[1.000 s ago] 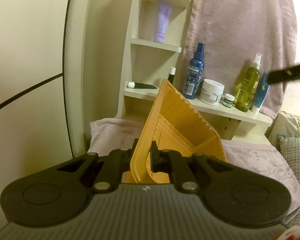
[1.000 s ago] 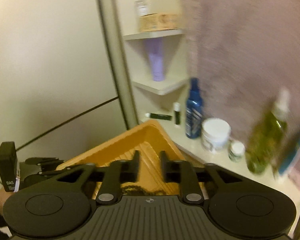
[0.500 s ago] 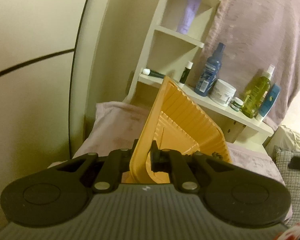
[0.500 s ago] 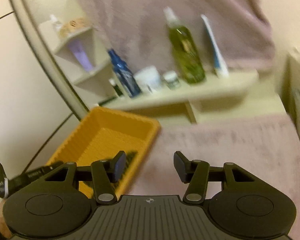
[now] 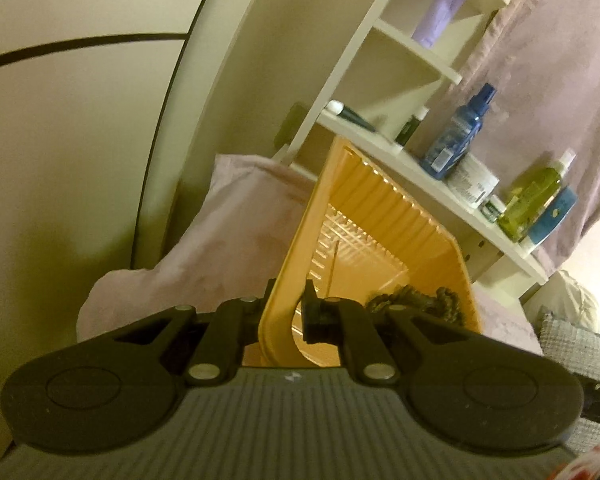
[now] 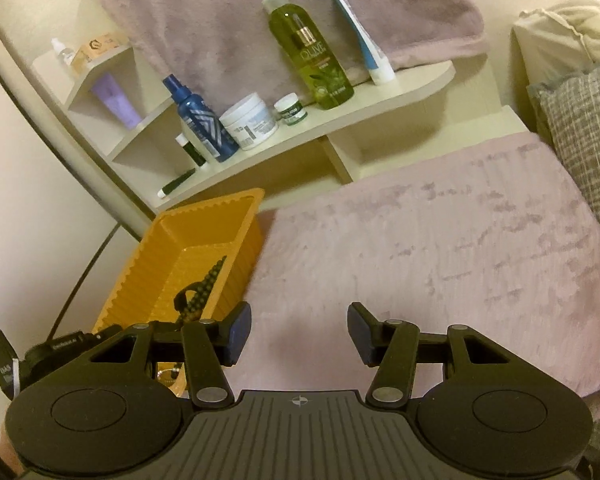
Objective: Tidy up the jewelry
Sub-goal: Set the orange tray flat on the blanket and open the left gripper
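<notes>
My left gripper (image 5: 286,304) is shut on the near rim of an orange ribbed plastic tray (image 5: 384,216), which is tilted over the pink fuzzy blanket (image 5: 236,224). A dark beaded necklace (image 5: 416,300) lies at the tray's low end. In the right wrist view the tray (image 6: 160,268) sits at the left with the beaded necklace (image 6: 202,288) inside it. My right gripper (image 6: 298,332) is open and empty above the pink blanket (image 6: 440,240), to the right of the tray.
A white shelf unit (image 6: 340,116) behind the tray holds a blue spray bottle (image 6: 200,120), a white jar (image 6: 250,122), a green olive bottle (image 6: 312,56) and tubes. A grey pillow (image 6: 584,128) lies at the right. A cream wall is at the left.
My right gripper pulled out of the tray, opened, and swung right over the blanket. The necklace now lies in the tray. My left gripper kept its hold and tilted the tray further.
</notes>
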### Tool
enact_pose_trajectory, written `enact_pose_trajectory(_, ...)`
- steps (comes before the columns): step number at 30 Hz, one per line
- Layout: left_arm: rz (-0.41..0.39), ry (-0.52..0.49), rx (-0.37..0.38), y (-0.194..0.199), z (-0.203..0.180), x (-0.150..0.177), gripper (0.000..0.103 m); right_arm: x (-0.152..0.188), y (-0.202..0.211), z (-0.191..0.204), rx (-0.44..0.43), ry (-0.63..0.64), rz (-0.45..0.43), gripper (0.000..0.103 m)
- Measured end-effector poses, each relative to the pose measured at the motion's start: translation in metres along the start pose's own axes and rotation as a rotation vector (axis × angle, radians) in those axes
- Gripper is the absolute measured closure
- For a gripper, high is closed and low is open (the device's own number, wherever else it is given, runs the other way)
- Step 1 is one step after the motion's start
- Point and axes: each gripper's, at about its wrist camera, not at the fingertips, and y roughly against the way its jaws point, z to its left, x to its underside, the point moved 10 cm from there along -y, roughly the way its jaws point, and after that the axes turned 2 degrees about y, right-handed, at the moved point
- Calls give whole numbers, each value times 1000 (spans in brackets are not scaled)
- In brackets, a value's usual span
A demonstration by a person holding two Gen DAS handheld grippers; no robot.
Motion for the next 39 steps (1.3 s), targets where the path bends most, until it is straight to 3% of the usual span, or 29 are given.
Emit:
enact_pose_trajectory(13,26,64,12,-4,16,7,90,11,-4,8,13,-30,4,49)
enact_pose_trajectory(25,-95,44,-46,40,32,-11,47,15,8,3,42,-72,-27,49)
enact_pose_trajectory(27,-118,17,-68,53,29,-15,30,16,11,2,62,-76,-35,43)
enact_pose_trajectory(29,-134,-30,-90,66,20,-17,15,17,16,0,94,-81,-45,26)
enact_pose_trajectory(30,-145,-61,-98,73,13,-17,9,17,18,-1,110,-84,-50,23)
enact_pose_trajectory(33,-139,-147,-94,86,-10,-12,1,19,26,-3,161,-79,-57,17)
enact_pose_trajectory(39,-37,-327,-54,93,-67,27,1,32,39,-1,263,-8,-21,17)
